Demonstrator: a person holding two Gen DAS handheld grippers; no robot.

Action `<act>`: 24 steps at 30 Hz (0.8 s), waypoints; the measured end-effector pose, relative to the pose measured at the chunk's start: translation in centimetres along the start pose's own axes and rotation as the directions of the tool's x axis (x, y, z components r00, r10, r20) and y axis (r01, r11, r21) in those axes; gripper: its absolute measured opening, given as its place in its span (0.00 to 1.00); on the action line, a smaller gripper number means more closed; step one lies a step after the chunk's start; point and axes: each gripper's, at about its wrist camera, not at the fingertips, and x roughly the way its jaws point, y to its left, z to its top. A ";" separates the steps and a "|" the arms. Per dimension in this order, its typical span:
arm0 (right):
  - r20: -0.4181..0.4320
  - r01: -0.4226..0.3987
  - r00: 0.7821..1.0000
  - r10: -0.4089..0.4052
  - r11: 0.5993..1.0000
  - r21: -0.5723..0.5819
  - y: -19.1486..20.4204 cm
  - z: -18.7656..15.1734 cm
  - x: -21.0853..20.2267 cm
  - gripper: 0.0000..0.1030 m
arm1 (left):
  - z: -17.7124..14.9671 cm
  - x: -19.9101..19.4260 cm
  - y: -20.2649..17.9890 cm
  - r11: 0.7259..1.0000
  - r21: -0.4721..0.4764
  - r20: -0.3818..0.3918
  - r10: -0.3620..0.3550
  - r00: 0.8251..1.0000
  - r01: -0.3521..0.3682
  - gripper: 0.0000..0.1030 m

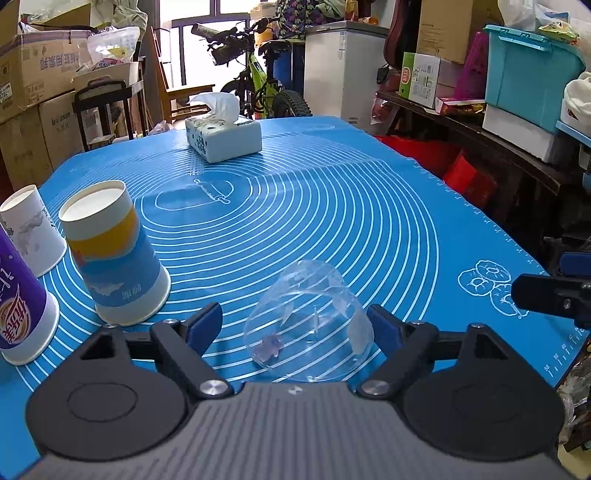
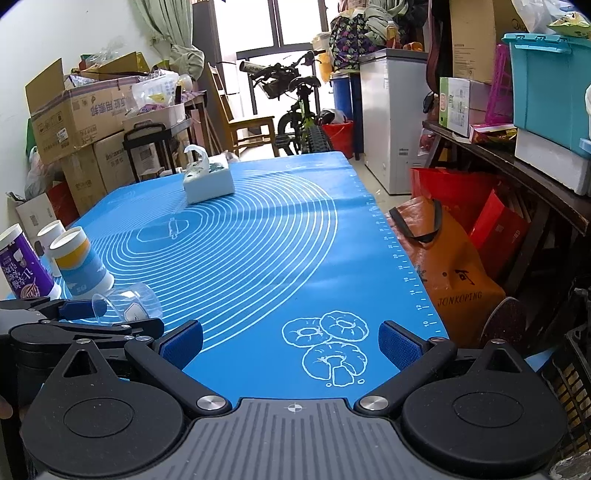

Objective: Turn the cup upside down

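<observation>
Clear plastic cup (image 1: 310, 321) lies tipped on the blue mat (image 1: 332, 206) between the left gripper's (image 1: 295, 325) blue pads — jaws spread wide, neither pad visibly touching it. Just left stand three upside-down paper cups: a blue-and-yellow cup (image 1: 114, 254), a white cup (image 1: 31, 229), a purple cup (image 1: 20, 306). A tissue box (image 1: 223, 138) sits far back. The right gripper (image 2: 291, 343) hovers wide apart over the doughnut drawing (image 2: 328, 347) — nothing between its fingers.

Bright window (image 2: 291, 22) far ahead of the jaws, green bicycle (image 2: 301, 110) before it, white freezer (image 2: 391, 122) right, stacked cardboard boxes (image 2: 79, 118) left, wooden chair (image 2: 247, 122)
</observation>
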 end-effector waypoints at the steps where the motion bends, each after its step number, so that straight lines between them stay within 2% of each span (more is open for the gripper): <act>1: -0.001 -0.001 1.000 0.001 1.000 0.000 0.0 0.0 0.0 0.98 | 0.0 0.0 0.0 1.000 0.002 0.000 -0.001 1.000 0.001 0.83; 9: -0.007 -0.004 1.000 0.004 1.000 -0.001 0.0 0.0 0.0 0.98 | 0.1 -0.8 -0.2 1.000 -0.005 0.008 -0.015 1.000 0.015 0.84; 14: -0.010 -0.017 1.000 0.017 1.000 -0.007 0.2 0.5 -0.4 0.98 | 0.6 -2.5 0.1 1.000 -0.022 0.039 -0.009 0.999 0.010 0.86; 16: -0.015 -0.029 0.999 0.028 1.000 -0.013 0.5 1.0 -0.7 0.98 | 0.8 -3.6 0.4 0.999 -0.035 0.062 0.018 0.998 -0.016 0.94; 21: -0.047 -0.072 0.996 0.070 0.996 -0.052 2.5 3.1 -0.7 0.98 | 1.0 -5.8 2.2 0.990 -0.105 0.086 0.101 0.991 -0.092 0.94; 24: -0.118 -0.134 0.985 0.127 0.990 -0.048 4.1 4.7 0.2 0.98 | 1.0 -6.7 3.9 0.978 -0.142 0.108 0.168 0.980 -0.152 0.94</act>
